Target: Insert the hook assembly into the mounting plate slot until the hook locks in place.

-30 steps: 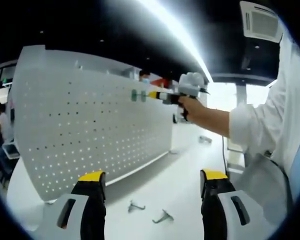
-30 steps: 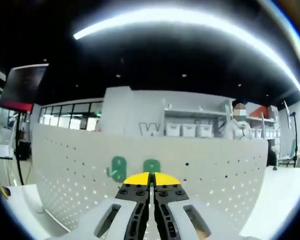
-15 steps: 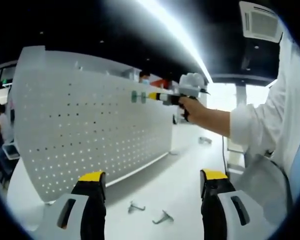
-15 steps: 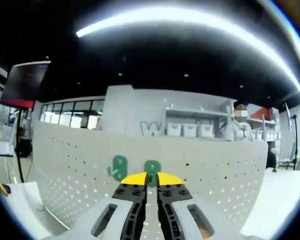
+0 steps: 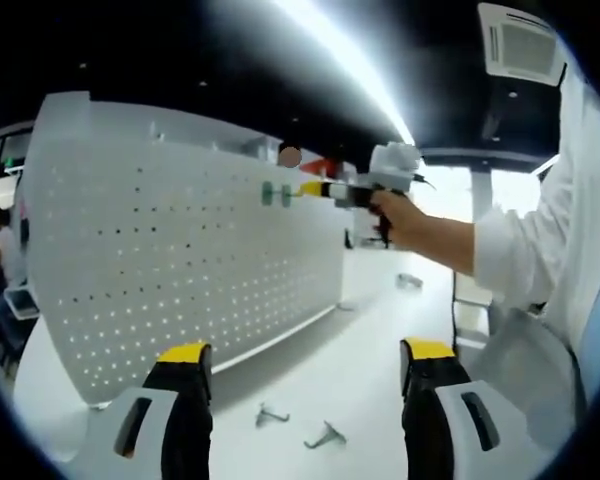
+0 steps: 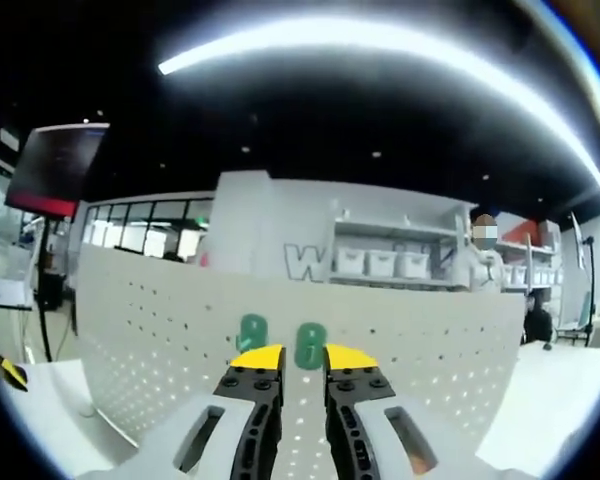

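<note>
The right gripper (image 6: 301,358), part open and empty, sat just before two green hooks (image 6: 307,343) on the white holed board (image 6: 160,330).

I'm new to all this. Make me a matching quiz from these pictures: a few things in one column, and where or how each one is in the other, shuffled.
Things:
1. two green hooks
2. two loose metal hooks
3. right tongs
4. left tongs

Places or states:
A. lying flat on the white table
B. open wide, with nothing between the jaws
C. mounted side by side near the top of the white pegboard
D. slightly open, just in front of the pegboard

Pairs: 1-C, 2-A, 3-D, 4-B
</note>
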